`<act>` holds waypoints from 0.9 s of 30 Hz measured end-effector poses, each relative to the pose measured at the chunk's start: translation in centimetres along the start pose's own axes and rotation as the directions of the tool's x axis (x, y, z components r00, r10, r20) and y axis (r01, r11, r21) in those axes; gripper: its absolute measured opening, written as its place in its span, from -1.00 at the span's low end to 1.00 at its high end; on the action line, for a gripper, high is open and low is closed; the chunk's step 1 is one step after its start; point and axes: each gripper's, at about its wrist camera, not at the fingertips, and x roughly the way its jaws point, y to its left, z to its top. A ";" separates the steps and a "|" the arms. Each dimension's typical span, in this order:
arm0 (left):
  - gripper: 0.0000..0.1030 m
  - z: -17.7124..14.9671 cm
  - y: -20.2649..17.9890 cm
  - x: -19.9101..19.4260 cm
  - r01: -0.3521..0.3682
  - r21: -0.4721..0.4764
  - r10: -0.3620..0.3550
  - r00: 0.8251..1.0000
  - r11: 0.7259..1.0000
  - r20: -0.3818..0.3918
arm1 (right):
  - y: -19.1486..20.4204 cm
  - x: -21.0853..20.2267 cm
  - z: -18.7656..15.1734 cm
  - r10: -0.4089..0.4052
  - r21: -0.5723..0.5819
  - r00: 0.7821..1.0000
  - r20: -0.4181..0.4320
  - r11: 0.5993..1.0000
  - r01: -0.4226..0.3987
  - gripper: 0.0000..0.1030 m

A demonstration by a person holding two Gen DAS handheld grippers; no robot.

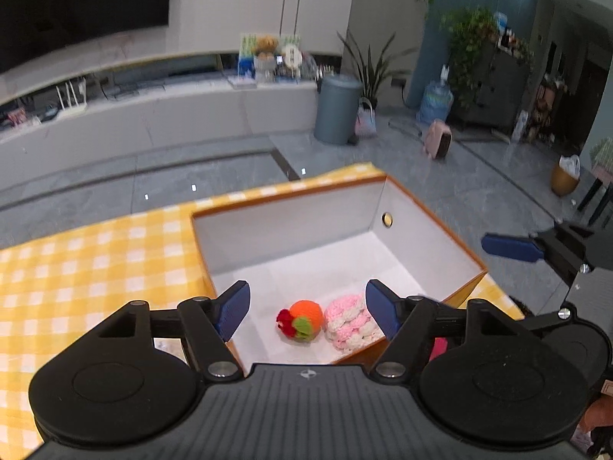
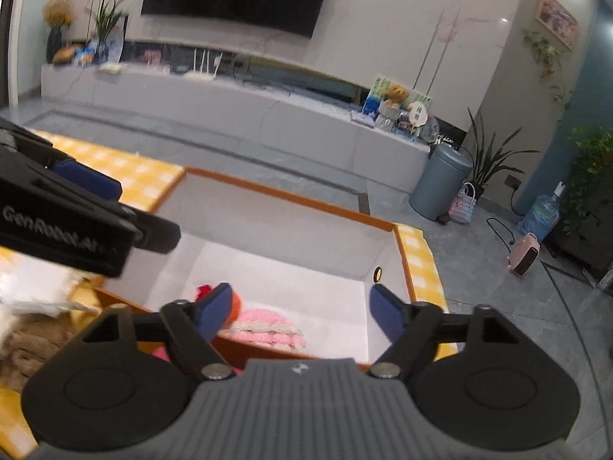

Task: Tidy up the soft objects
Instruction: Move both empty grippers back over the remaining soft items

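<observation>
An open box [image 1: 417, 211] with orange edges and white inside stands on the yellow checked tablecloth [image 1: 95, 253]. In it lie an orange knitted ball [image 1: 304, 316] with red and green trim and a pink and white knitted piece [image 1: 350, 322]. My left gripper [image 1: 308, 312] is open and empty above the box's near edge. My right gripper [image 2: 299, 312] is open and empty over the same box [image 2: 402, 264], above the pink and white piece [image 2: 268, 329]. The orange ball [image 2: 234, 304] is half hidden behind the right gripper's left finger.
The right gripper's blue finger [image 1: 511, 247] shows at the right of the left wrist view. The left gripper's body [image 2: 65, 222] fills the left of the right wrist view. White and beige soft items [image 2: 30, 314] lie left of the box. The table's edge drops to a grey floor [image 1: 440, 176].
</observation>
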 end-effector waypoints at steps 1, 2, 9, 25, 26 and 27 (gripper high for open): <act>0.58 -0.3 -0.1 -1.0 -0.002 -0.001 0.002 1.000 1.000 0.020 | 0.1 -0.9 -0.2 0.011 0.016 1.000 0.008 1.000 -0.011 0.57; 0.58 -0.6 -0.2 -1.6 -0.003 0.001 0.003 0.999 1.000 0.034 | 0.3 -1.6 -0.5 0.020 0.030 1.000 0.013 0.999 -0.020 0.59; 0.58 -3.4 -1.4 -6.6 -0.028 0.053 0.022 0.993 0.998 0.120 | 2.7 -7.0 -3.0 0.047 0.113 0.996 0.080 0.992 -0.056 0.69; 0.58 -12.2 0.6 -10.9 -0.074 -0.007 0.074 0.987 0.997 0.142 | 8.0 -12.0 -10.8 0.038 0.329 0.992 0.119 0.941 -0.075 0.90; 0.58 -12.9 0.8 -11.0 -0.084 0.001 0.083 0.988 0.996 0.131 | 8.4 -12.0 -11.3 0.019 0.338 0.991 0.131 0.939 -0.063 0.90; 0.58 -13.5 1.0 -10.9 -0.097 0.006 0.096 0.988 0.995 0.118 | 8.7 -12.1 -11.8 0.005 0.346 0.989 0.147 0.937 -0.056 0.90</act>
